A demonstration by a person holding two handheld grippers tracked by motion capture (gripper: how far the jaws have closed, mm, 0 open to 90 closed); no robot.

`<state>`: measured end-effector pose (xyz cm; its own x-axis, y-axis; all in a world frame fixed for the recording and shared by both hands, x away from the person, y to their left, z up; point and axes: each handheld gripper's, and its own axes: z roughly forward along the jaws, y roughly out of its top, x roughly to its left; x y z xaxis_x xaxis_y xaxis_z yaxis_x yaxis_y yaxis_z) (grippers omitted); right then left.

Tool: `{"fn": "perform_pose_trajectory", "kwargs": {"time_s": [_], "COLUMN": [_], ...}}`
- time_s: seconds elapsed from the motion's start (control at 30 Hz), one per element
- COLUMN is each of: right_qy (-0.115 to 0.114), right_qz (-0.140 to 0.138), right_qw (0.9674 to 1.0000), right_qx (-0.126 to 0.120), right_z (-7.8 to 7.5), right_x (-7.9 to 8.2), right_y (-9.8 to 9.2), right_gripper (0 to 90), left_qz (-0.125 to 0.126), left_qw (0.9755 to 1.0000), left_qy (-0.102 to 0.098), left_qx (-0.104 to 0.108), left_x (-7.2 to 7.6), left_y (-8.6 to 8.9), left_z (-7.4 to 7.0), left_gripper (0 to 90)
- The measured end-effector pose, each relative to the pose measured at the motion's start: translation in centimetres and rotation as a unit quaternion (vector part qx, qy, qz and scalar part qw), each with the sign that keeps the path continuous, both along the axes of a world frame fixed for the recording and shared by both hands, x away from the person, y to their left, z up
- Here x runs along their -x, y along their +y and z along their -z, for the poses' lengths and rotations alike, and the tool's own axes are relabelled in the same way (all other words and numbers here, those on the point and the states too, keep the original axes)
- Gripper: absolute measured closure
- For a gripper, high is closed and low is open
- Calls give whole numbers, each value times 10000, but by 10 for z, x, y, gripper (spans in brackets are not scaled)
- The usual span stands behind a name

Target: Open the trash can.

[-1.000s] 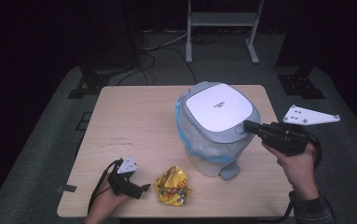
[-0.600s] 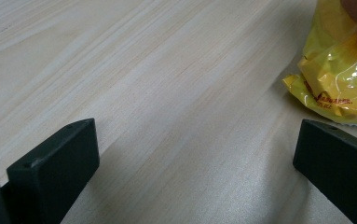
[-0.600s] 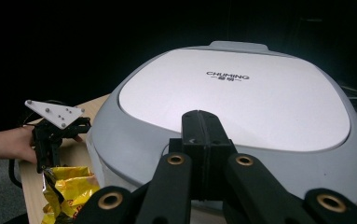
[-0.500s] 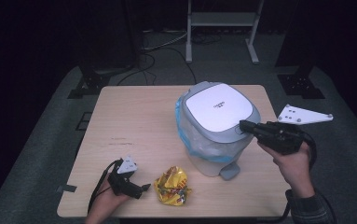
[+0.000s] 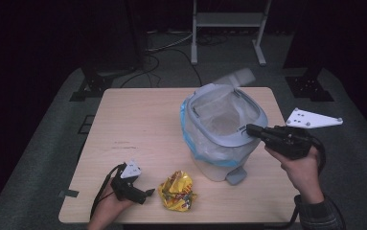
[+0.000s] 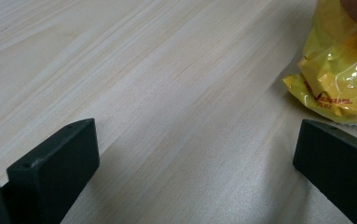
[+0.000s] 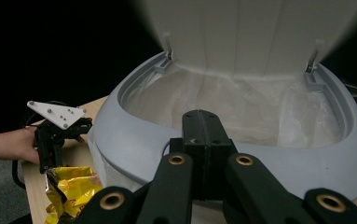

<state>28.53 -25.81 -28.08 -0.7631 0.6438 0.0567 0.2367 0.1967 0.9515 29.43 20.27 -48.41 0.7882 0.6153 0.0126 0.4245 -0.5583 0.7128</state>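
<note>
A grey bin (image 5: pixel 222 139) lined with a clear bag stands on the right half of the wooden table (image 5: pixel 143 120). Its white lid (image 5: pixel 236 77) is tipped up at the back. My right gripper (image 5: pixel 250 129) is shut, and its tip rests against the bin's front rim (image 7: pixel 120 140); the jaws (image 7: pixel 203 121) lie together below the raised lid (image 7: pixel 250 32). A crumpled yellow snack bag (image 5: pixel 176 191) lies near the front edge. My left gripper (image 5: pixel 147 194) lies open on the table just left of it. In the left gripper view the bag (image 6: pixel 339 79) sits beyond the right jaw of that gripper (image 6: pixel 195 140), with only bare table between the jaws.
A grey tab (image 5: pixel 236 175) sticks out at the bin's base toward the front edge. A metal stand (image 5: pixel 224 28) and cables (image 5: pixel 171 52) are on the floor behind the table. Bare tabletop spreads left of the bin.
The bin's lid was shut in the earlier frames and now stands up, showing the liner inside. Both hands have stayed where they were.
</note>
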Motion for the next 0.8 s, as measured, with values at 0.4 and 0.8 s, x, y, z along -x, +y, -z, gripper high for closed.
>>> {"fn": "perform_pose_trajectory", "kwargs": {"time_s": [0.4, 0.8], "right_qy": [-99, -121], "right_qz": [128, 339], "right_qw": [9998, 9993], "right_qx": [-84, -56], "right_z": [-4, -5], "right_x": [5, 12], "right_y": [-9, -25], "right_gripper": [841, 711], "left_qz": [21, 21], "left_qw": [10000, 10000], "left_qy": [3, 4], "left_qx": [-13, -12], "left_x": [0, 0], "left_y": [0, 0], "left_z": [0, 0], "left_gripper": [0, 0]}}
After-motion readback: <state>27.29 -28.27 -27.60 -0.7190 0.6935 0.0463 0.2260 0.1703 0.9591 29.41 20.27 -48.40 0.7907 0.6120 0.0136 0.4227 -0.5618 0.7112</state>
